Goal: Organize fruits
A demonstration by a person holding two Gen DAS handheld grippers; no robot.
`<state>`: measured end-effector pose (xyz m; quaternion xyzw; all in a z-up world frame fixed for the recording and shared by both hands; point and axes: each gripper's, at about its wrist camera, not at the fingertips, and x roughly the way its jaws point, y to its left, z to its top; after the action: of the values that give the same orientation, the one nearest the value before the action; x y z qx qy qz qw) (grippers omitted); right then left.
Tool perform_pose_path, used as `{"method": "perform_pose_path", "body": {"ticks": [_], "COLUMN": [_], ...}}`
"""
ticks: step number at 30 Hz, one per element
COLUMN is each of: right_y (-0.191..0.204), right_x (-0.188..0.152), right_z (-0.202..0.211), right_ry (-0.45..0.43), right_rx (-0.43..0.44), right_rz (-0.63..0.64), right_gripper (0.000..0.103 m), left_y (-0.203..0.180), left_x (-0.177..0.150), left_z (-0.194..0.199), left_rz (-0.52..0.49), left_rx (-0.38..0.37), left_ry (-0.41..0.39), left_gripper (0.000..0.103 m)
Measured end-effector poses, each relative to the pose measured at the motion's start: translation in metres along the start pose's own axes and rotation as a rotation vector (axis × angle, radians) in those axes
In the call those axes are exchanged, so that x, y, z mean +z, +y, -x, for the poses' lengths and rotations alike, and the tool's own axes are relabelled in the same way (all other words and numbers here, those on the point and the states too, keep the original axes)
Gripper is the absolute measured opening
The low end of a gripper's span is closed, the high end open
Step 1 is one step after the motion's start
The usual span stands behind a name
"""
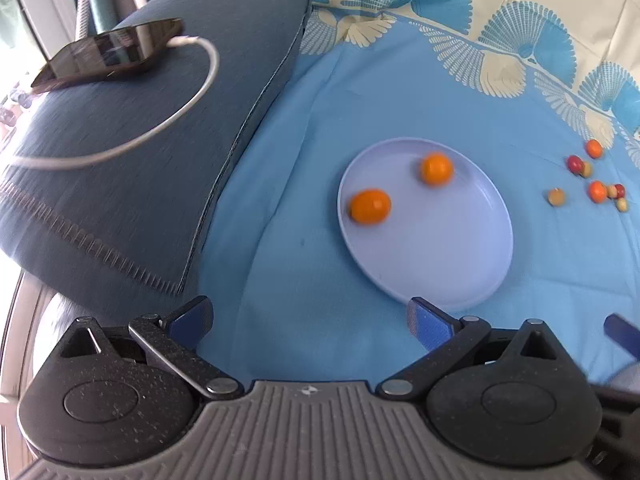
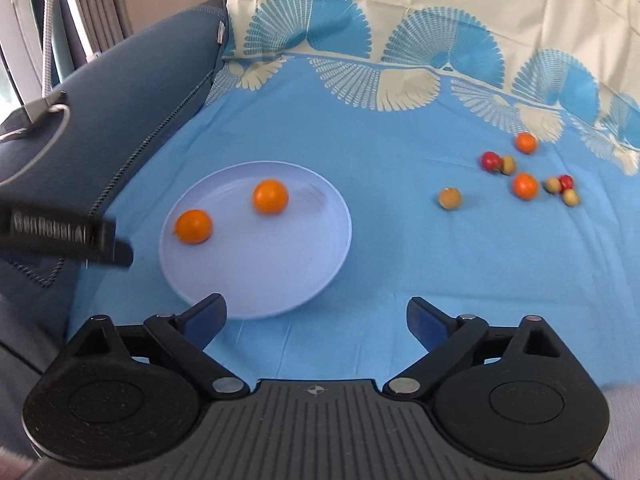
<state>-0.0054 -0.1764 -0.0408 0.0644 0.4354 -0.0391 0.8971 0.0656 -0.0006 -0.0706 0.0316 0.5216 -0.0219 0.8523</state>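
A pale lilac plate [image 1: 448,264] [image 2: 256,280] lies on the blue bedsheet with two oranges on it: one near its left rim [image 1: 370,206] [image 2: 193,226], one farther back [image 1: 437,169] [image 2: 270,196]. To the right on the sheet lies a loose cluster of small fruits: two small oranges [image 2: 525,186] [image 2: 525,142], red ones [image 2: 491,161], tan ones [image 2: 449,198]. The same cluster shows at the right edge of the left wrist view [image 1: 597,191]. My left gripper [image 1: 310,322] stands open and empty, just short of the plate's near rim. My right gripper [image 2: 316,320] is open and empty, its left finger [image 2: 206,316] over the plate's near edge.
A dark blue pillow [image 1: 140,160] [image 2: 120,120] lies left of the plate, with a phone [image 1: 108,54] and its white cable [image 1: 192,92] on top. The sheet's patterned cream border [image 2: 400,76] runs along the back. The left gripper's side [image 2: 64,236] shows at the right wrist view's left edge.
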Motion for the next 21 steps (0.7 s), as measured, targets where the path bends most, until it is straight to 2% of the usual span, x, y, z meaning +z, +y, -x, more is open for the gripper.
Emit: {"method": "perform_pose_path", "body": {"ticks": [7, 21], "right_y": [0.000, 0.000], "right_x": [-0.005, -0.019], "right_z": [0.049, 0.091], "right_ry": [-0.129, -0.239], "right_rx": [-0.014, 0.010], "right_rz": [-0.007, 0.016], "right_gripper": [0.100, 0.102], "left_y": [-0.002, -0.014], "left_x": [-0.023, -0.044], "left_z": [0.037, 0.074], "left_rz": [-0.040, -0.070], "left_rx": [0.036, 0.034], "left_ry": [-0.105, -0.165], "left_gripper": [0.103, 0.103]}}
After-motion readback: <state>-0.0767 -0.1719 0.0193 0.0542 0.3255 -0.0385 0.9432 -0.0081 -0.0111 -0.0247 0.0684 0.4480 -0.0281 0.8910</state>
